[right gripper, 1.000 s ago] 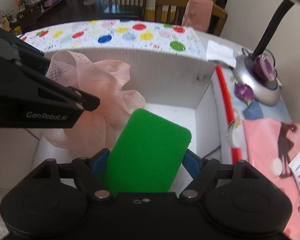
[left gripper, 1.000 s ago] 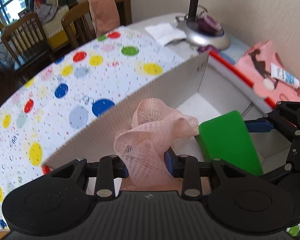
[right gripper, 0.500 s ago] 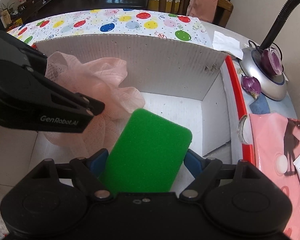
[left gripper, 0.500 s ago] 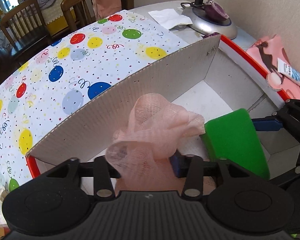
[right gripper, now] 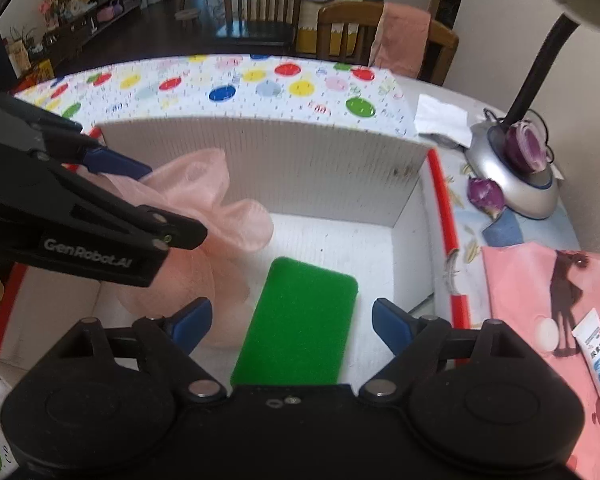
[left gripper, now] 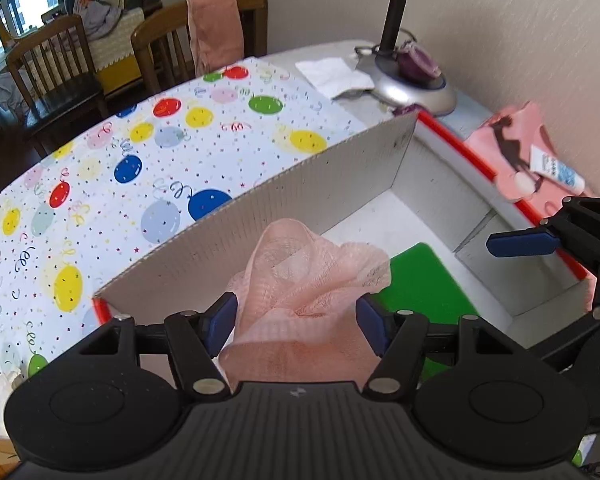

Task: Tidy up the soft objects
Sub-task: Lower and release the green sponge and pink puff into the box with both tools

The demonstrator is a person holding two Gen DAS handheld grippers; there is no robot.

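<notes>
Two handheld grippers point down into an open white corrugated cardboard box with red edges (right gripper: 440,184), which sits on a surface (left gripper: 472,108) partly covered by a white cloth printed with coloured balloons (left gripper: 140,152).

The left gripper (left gripper: 296,316) hangs over the left part of the box. Its blue pads are opening, and a pale pink mesh bath pouf (left gripper: 312,272) fills the space between them. The mesh brushes both pads, but they do not squeeze it.

The right gripper (right gripper: 292,320) is over the right part of the box. Its blue pads are opening too, with clear gaps on either side of a flat green rectangular sponge (right gripper: 300,324). The sponge lies on the box floor, just beside the pouf (right gripper: 204,208).

Outside the box, to the right, lie a pink printed cloth (right gripper: 540,304) with a small white tube (right gripper: 596,356) on it, and a silver lamp base (right gripper: 508,184) with a black neck. Wooden chairs (right gripper: 260,4) stand beyond the surface.
</notes>
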